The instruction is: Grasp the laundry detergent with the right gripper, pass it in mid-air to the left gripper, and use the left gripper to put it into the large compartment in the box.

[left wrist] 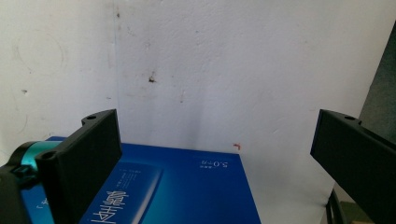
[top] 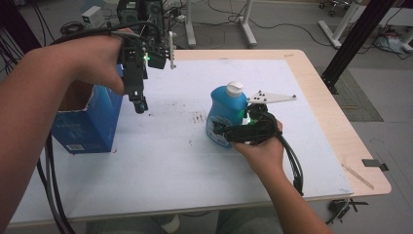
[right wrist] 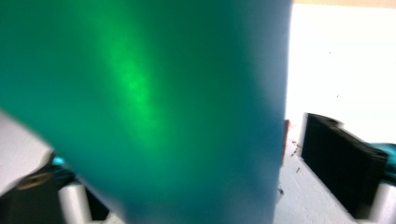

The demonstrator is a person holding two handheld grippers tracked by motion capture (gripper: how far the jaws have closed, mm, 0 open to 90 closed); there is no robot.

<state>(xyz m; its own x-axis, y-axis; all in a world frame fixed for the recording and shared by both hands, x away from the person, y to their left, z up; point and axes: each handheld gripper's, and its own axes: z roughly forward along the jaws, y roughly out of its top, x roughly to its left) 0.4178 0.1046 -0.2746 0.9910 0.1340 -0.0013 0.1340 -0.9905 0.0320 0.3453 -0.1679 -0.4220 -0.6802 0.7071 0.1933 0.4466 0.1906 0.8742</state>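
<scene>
Blue detergent bottle (top: 225,114) stands upright mid-table (top: 160,165) in the high view, the right gripper (top: 221,131) against its near side. The left gripper (top: 140,103) hangs raised beside the blue box (top: 90,122), left of the bottle.

Left gripper view: jaws spread wide over the box (left wrist: 187,186).

Right gripper view: the bottle (right wrist: 154,102) sits between the jaws; whether they pinch it I cannot tell.

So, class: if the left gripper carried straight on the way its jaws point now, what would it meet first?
Probably the blue box lying below the open left gripper, or the white table beside it; depth is unclear.
</scene>
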